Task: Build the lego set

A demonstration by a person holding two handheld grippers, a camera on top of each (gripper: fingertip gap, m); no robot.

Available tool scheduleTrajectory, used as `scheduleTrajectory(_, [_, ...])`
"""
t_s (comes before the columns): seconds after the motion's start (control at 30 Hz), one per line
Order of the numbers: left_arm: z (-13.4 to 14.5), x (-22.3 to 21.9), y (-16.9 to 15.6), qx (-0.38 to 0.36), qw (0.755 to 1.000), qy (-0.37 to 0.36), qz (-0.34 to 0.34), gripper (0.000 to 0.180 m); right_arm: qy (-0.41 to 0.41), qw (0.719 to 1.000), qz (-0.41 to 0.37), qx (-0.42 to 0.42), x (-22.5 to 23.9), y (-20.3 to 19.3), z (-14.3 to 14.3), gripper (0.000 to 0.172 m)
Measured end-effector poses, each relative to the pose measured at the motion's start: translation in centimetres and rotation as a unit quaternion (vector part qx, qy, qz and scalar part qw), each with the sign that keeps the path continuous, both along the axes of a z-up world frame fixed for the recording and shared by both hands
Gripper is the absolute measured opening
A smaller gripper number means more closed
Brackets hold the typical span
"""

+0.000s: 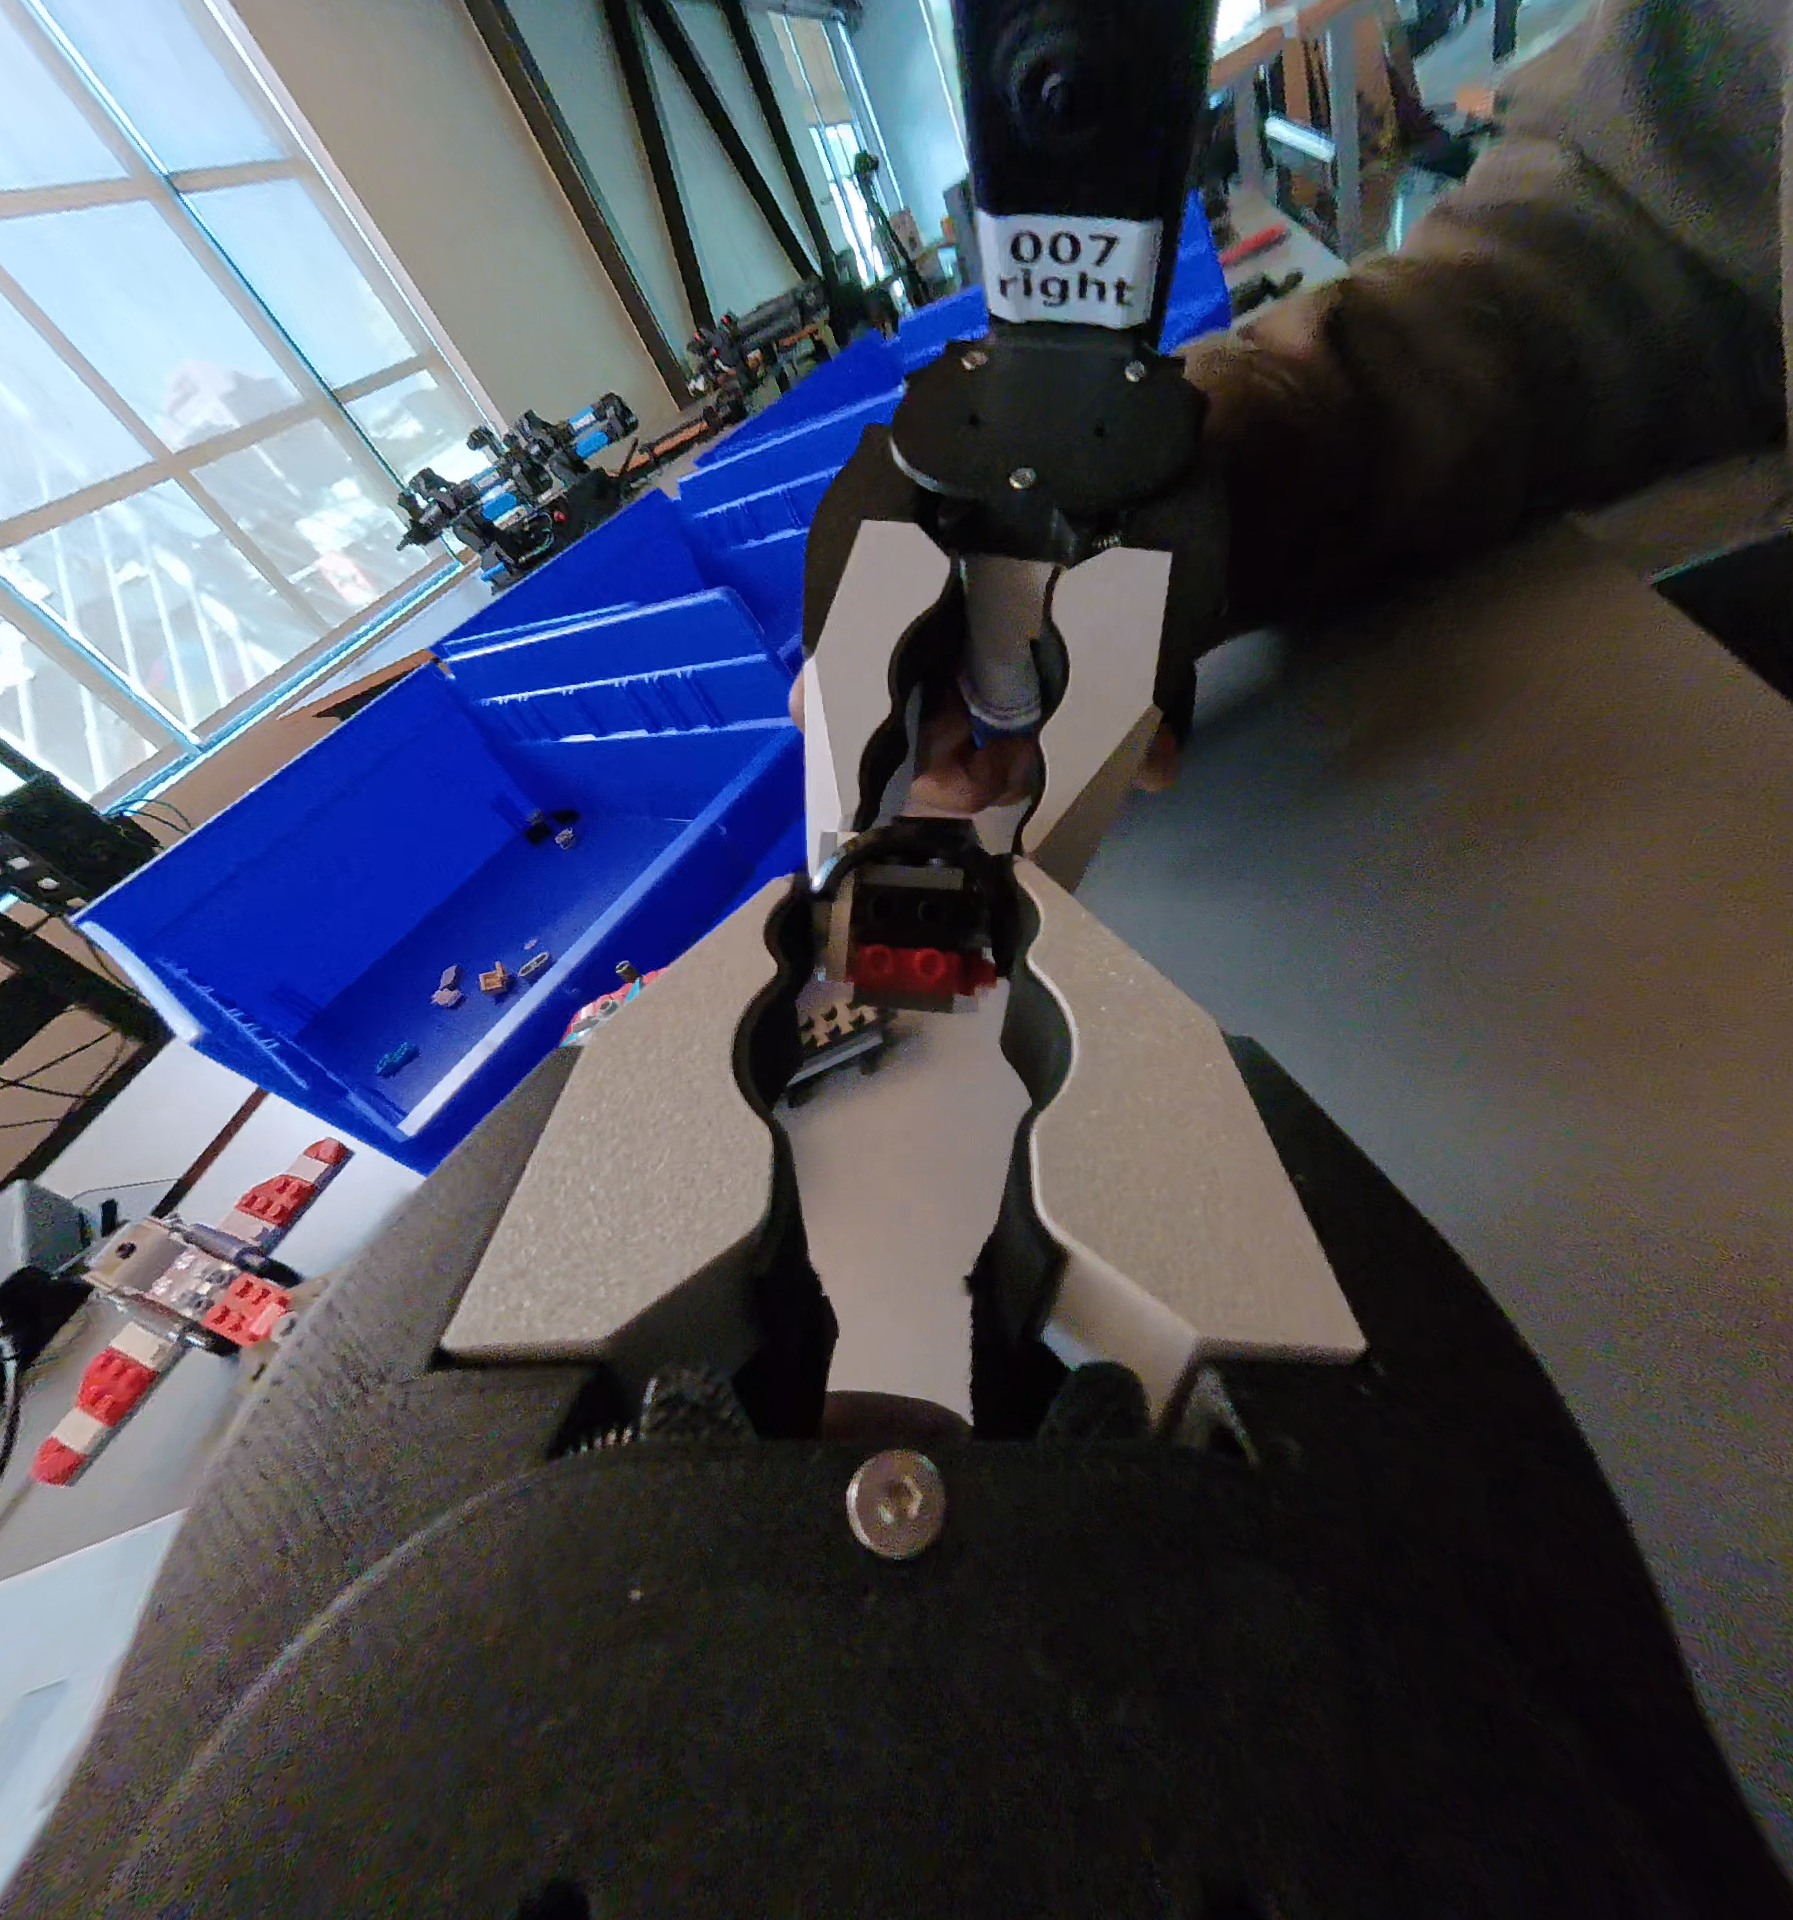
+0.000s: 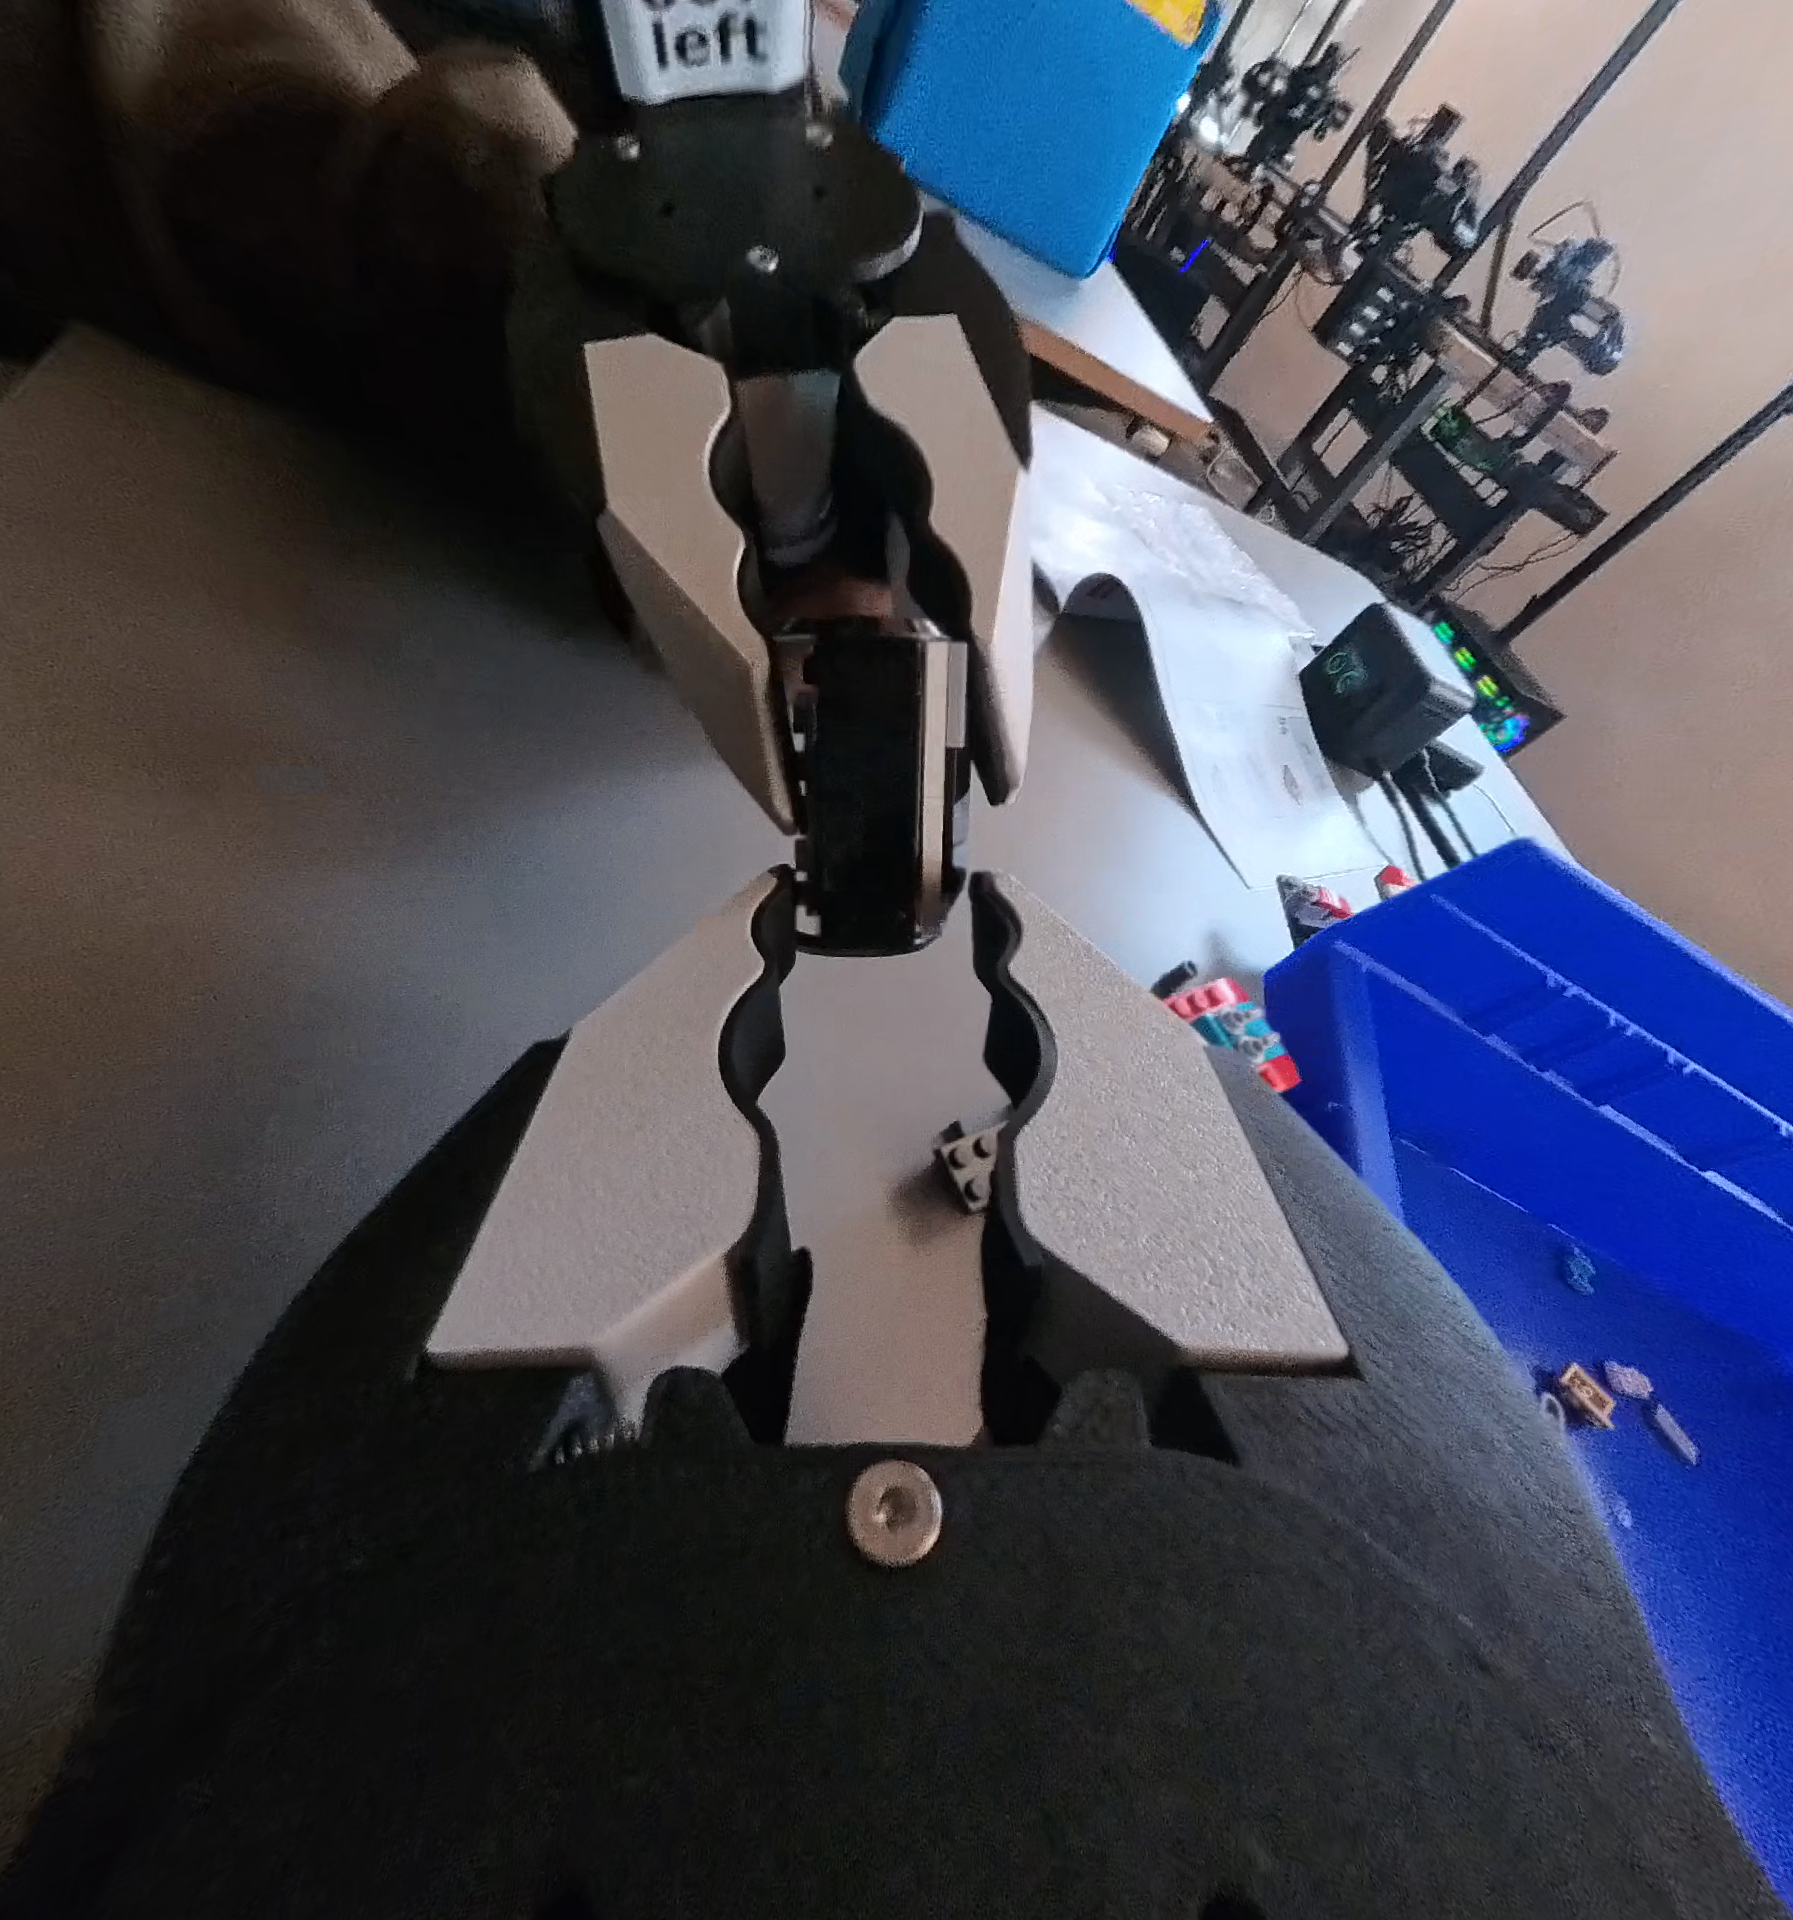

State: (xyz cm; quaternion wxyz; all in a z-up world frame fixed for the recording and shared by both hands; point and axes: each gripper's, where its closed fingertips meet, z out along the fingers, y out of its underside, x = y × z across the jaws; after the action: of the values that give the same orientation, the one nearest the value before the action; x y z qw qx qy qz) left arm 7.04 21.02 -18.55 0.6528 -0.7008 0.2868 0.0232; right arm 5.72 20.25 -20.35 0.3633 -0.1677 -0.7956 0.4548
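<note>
Left wrist view: both tools [image 1: 907, 883] [image 1: 933, 821] apparently clamping studded black-red brick assembly [image 1: 907, 935].

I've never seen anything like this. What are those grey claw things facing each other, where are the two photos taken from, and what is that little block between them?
Those claws are two hand-held grippers, each worked by a person; no robot arm is involved. Each carries a camera looking forward along its own two fingers, so each photo shows its own gripper large at the bottom and the other one opposite.

The left gripper and the right gripper meet tip to tip on one small toy-brick assembly, black and grey with red bricks. Both seem closed on it, one from each end.

Below is a grey table. On it stand a blue bin with a few loose small pieces, a red, white and grey brick plane, a dark studded brick, some papers and a black box with cables.
</note>
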Motion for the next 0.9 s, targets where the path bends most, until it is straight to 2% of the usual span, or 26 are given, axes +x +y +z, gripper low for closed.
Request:
scheduleTrajectory(0.2, [1.5,-0.1,-0.4,0.027,0.998,-0.058,-0.021,0.035,-0.005,0.998,0.014,-0.069,0.3,0.0,1.5,0.047])
scheduleTrajectory(0.4, [3.0,0.4,-1.0,0.059,0.99,-0.113,-0.056,0.035,-0.004,0.996,0.034,-0.08,0.5,-0.9,1.5,0.045])
scheduleTrajectory(0.6, [3.3,0.3,-1.0,0.066,0.989,-0.124,-0.055,0.035,-0.007,0.994,0.041,-0.096,0.6,-1.1,1.8,0.039])
scheduleTrajectory(0.9, [3.6,0.2,-1.1,0.071,0.986,-0.137,-0.056,0.035,0.002,0.993,0.039,-0.113,0.6,-1.4,2.2,0.057])
